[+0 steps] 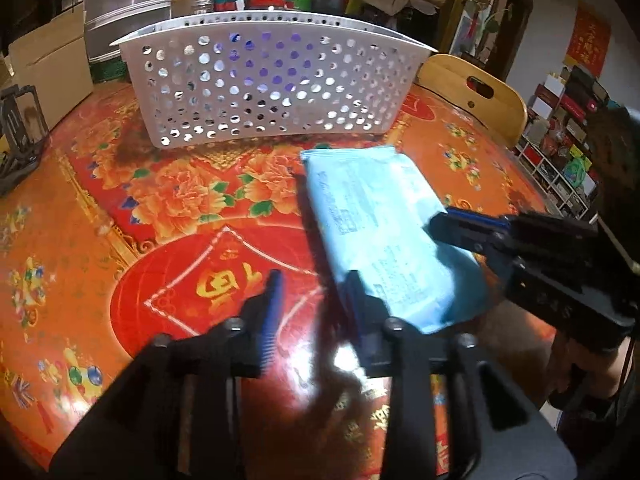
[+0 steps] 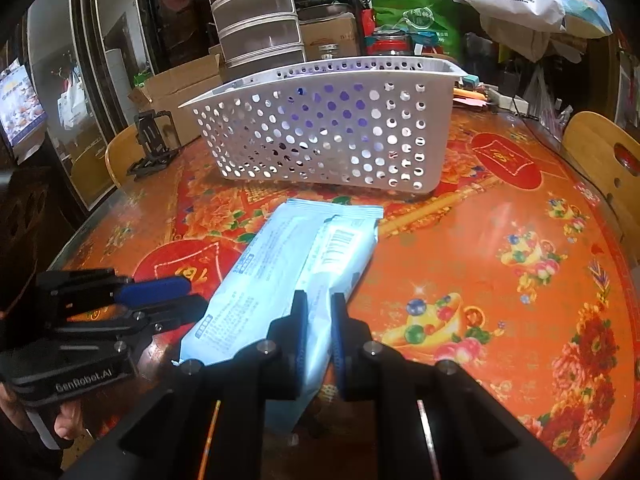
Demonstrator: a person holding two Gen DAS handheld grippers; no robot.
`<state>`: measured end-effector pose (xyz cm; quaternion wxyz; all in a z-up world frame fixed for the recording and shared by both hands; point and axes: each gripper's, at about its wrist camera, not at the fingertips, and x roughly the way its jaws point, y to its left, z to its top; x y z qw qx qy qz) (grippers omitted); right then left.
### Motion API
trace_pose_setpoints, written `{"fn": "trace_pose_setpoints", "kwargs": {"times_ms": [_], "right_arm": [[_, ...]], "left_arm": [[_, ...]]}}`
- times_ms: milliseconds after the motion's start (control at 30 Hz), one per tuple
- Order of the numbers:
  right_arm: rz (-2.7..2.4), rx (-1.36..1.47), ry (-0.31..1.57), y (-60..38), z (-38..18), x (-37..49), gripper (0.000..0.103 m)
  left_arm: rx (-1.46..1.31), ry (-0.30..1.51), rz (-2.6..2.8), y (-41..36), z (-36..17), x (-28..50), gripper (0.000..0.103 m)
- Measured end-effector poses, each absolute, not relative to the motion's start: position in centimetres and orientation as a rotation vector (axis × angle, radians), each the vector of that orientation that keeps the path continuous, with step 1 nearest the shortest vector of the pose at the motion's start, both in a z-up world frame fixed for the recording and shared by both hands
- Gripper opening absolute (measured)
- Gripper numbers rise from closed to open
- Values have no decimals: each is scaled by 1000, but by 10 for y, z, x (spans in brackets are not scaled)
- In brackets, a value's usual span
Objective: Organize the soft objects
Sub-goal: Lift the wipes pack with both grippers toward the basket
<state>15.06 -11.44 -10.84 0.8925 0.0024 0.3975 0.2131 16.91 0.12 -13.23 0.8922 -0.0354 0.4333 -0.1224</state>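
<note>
A light blue soft pack of wipes lies tilted above the red patterned table, in front of a white perforated basket. My right gripper is shut on the near end of the pack and holds it. In the left wrist view the right gripper comes in from the right, pinching the pack's edge. My left gripper is open, its right finger against the pack's near corner, its left finger over bare table. It also shows in the right wrist view at the left.
The basket stands at the table's back. A black stand sits at the left edge. Wooden chairs flank the table. Stacked clear drawers, cardboard boxes and bags crowd behind.
</note>
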Motion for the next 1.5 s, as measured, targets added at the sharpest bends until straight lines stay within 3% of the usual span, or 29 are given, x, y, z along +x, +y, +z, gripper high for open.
{"fn": "trace_pose_setpoints", "kwargs": {"times_ms": [167,367,433,467,800,1500], "right_arm": [[444,16,825,-118,-110,150,10],[451,20,831,-119,-111,151,10],[450,20,833,-119,-111,152,10],[450,21,834,-119,-111,152,10],[435,-15,823,-113,-110,151,10],[446,-50,712,-104,-66,140,9]], "left_arm": [[-107,906,-262,7,-129,180,56],[-103,914,-296,-11,-129,195,57],[-111,931,-309,-16,-133,201,49],[-130,928,-324,-16,-135,202,36],[-164,924,-363,-27,-135,204,21],[-156,802,-337,-5,-86,179,17]]}}
